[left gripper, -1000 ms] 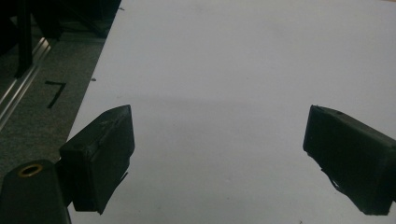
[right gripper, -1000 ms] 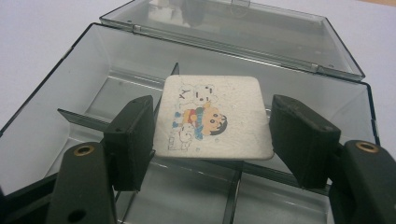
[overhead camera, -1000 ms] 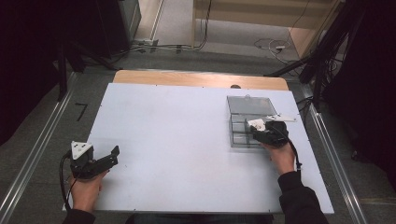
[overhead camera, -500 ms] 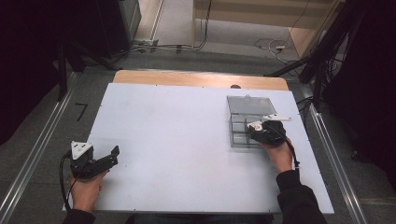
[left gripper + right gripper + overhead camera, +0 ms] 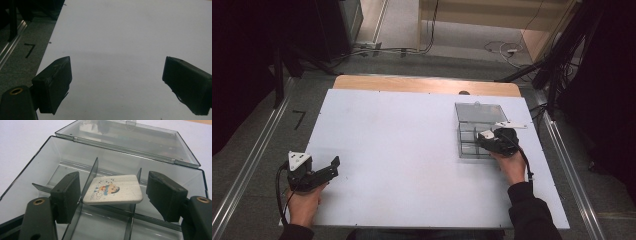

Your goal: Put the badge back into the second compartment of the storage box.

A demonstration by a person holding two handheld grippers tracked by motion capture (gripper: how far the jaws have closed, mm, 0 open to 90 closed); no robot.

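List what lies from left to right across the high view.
left gripper → bare white table → clear divided box → right gripper, its fingers just opened, over the box.

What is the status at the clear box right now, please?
Right claw just opened over the box, pads off the white tile. Tile tilted across the dividers. Left claw open, idle. Nothing in the way.

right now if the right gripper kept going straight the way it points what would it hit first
Most likely the white rounded-square eraser with a cartoon print, lying tilted on the dividers of the open smoky clear plastic compartment box. It sits between the right gripper jaws, which have just been opening and no longer press it. Depth is unclear.
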